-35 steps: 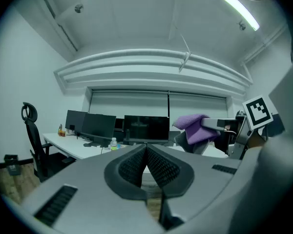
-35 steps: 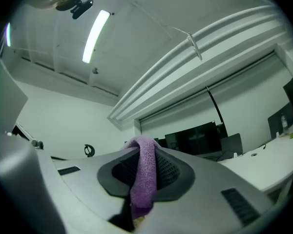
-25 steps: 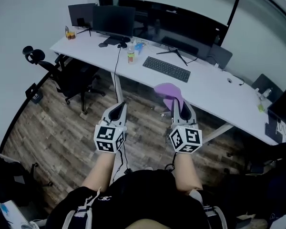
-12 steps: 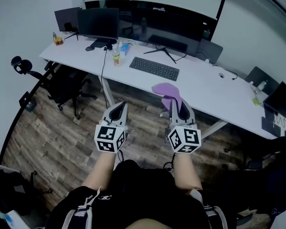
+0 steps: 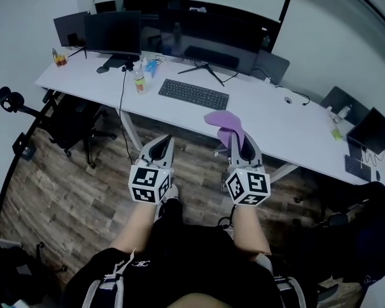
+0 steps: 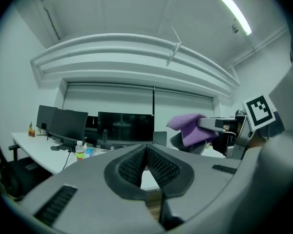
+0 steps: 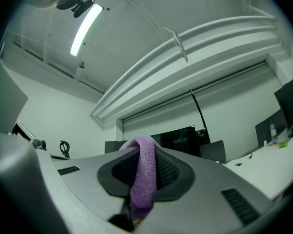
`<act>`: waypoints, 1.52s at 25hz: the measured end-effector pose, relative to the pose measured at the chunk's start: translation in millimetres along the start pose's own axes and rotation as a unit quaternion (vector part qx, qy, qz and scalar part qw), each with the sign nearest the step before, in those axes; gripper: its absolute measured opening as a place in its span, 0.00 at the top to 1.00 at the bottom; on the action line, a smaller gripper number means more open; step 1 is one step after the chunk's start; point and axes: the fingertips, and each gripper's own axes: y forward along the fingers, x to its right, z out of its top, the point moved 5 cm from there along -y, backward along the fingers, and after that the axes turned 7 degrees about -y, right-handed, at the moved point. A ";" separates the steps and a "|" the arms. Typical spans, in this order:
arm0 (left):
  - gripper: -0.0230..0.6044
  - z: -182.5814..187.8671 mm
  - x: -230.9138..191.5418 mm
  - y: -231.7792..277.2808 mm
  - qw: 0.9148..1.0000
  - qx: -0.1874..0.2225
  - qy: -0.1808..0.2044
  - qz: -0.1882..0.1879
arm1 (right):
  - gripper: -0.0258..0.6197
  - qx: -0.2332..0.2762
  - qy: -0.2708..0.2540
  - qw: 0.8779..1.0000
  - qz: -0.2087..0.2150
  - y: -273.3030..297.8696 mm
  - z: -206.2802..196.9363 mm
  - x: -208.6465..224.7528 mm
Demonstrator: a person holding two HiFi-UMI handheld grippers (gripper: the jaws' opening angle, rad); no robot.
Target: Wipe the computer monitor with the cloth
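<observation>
Right hand-held gripper (image 5: 239, 140) pinches the purple cloth (image 5: 223, 120), up in the air before the worktop (image 5: 276, 117). Left hand-held gripper (image 5: 159, 145) is closed, empty. Wide monitor (image 5: 205, 34) stands at the worktop's back.

On the desk (image 5: 276, 117), keyboard (image 5: 193, 94) before monitor (image 5: 205, 34), bottle (image 5: 139, 82) left of keyboard

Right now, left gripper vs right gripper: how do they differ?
Load: the right gripper is shut on the purple cloth, which sticks out past its tips. The left gripper holds nothing.
Jaws: the left gripper's jaws meet at the tips, while the right gripper's are parted only by the cloth between them.
Shared: both sit side by side over the wood floor, pointing toward the desk and short of it.
</observation>
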 end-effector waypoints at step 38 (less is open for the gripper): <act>0.94 41.6 -228.8 389.0 0.984 -0.054 -0.043 -0.162 | 0.85 -0.045 -0.066 0.982 -0.171 365.3 -40.5 88.9</act>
